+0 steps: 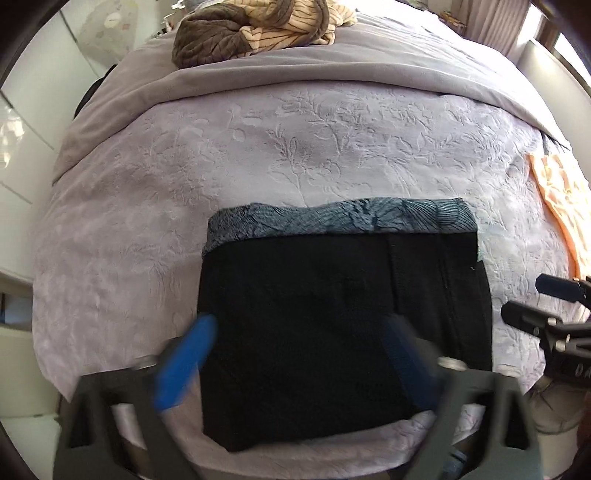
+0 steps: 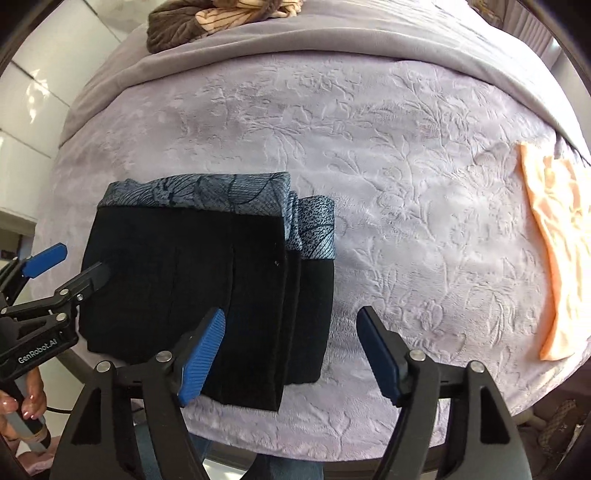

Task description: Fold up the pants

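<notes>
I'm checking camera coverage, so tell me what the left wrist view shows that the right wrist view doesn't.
Only the left wrist view shows the folded black pants squarely from above, with the left gripper open over them. Only the right wrist view shows the stack's layered right edge, the hand holding the left gripper's handle, and the right gripper open. Both show the patterned blue garment, the orange cloth and the brown striped blanket.

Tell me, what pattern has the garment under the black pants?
Grey-blue with dark leaf line print, clearest in the right wrist view, beneath the black pants.
</notes>
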The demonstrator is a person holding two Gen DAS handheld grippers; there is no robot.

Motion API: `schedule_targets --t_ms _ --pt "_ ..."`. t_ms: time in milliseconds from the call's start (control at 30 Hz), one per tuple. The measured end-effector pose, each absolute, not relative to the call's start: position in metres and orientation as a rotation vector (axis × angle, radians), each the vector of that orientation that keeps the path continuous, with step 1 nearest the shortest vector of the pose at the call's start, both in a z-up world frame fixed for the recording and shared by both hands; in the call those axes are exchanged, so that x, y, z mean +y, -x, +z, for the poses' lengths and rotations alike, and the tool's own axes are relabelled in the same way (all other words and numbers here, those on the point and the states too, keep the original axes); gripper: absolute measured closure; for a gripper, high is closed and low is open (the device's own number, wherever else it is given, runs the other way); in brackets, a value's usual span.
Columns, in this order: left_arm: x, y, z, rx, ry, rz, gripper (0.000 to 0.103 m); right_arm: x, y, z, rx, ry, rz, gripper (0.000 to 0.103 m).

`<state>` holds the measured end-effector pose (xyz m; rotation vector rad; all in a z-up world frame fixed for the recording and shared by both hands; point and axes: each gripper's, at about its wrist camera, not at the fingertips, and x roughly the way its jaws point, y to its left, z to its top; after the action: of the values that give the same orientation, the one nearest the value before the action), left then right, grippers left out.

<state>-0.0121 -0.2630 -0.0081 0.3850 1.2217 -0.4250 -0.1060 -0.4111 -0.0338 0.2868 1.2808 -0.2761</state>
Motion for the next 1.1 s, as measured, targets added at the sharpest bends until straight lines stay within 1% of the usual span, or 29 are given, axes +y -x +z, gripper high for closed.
schedule_targets --t_ms 133,200,367,633,833,1100 --pt "-0.268 0.027 -0.001 1.217 -0.369 -0.364 0.000 -0.411 0.116 -0.031 1.287 -0.287 -0.244 0.022" --pt "-0.268 0.034 0.002 1.219 -0.362 -0.324 0.000 -0.410 0.119 -0.030 1.285 -0.264 -0.229 0.018" --pt "-0.261 0.047 0.008 1.222 -0.337 -0.259 0.000 -0.405 0.122 -0.027 1.272 -0.196 -0.206 0.016" --pt "-0.243 0.053 0.011 1.217 -0.377 -0.270 0.000 -0.384 0.124 -0.015 1.238 -0.155 -0.254 0.016" --pt "-0.222 0.056 0.006 1.224 -0.414 -0.309 0.000 -0.364 0.132 -0.018 1.238 -0.186 -0.339 0.016" --pt "-0.196 0.057 0.002 1.231 -0.425 -0.348 0.000 -0.351 0.151 -0.030 1.264 -0.318 -0.408 0.016"
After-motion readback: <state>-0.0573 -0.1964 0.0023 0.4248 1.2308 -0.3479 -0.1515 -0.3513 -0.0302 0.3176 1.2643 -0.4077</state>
